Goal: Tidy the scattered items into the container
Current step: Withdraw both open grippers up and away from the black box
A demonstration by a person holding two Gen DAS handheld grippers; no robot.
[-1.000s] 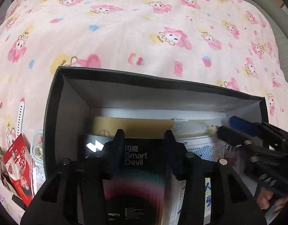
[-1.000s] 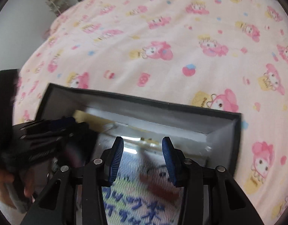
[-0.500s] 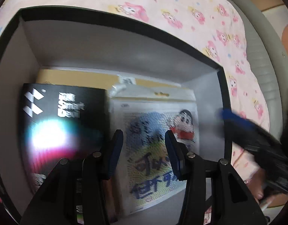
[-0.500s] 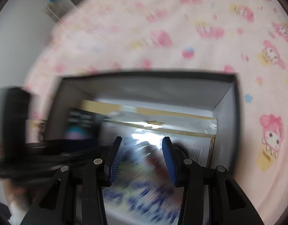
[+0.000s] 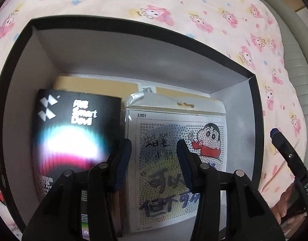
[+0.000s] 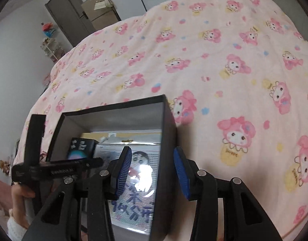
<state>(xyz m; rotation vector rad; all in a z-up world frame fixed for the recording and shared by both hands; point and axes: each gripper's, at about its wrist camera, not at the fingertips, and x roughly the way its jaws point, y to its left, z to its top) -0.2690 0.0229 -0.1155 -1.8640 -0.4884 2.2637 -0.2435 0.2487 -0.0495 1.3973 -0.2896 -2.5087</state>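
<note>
The container (image 5: 252, 108) — a black box with pale inner walls — sits on a bed covered by a pink cartoon-print blanket (image 5: 194, 18). Inside, at left, a black Smart Devil box (image 5: 73, 132) lies flat beside a clear-bagged cartoon sheet (image 5: 180, 140) at right; both rest on a tan envelope (image 5: 89, 85) at the far wall.

The left hand-held gripper (image 5: 154, 160) hangs above the box interior, jaws apart, nothing between them. The right hand-held gripper (image 6: 152, 170) hangs over the container's right wall, jaws likewise apart and empty — the wall edge lies in line with the gap, with no contact evident.

Hazards, as judged from this state:
- The box stands on soft bedding. A hand-held gripper catching the right wall could tilt or slide it.
- The bagged sheet is glossy and thin. A push on it may shift it under the black box.
- The two hand-held grippers work close together; collision is possible.

No scattered item is clearly visible outside the container.
</note>
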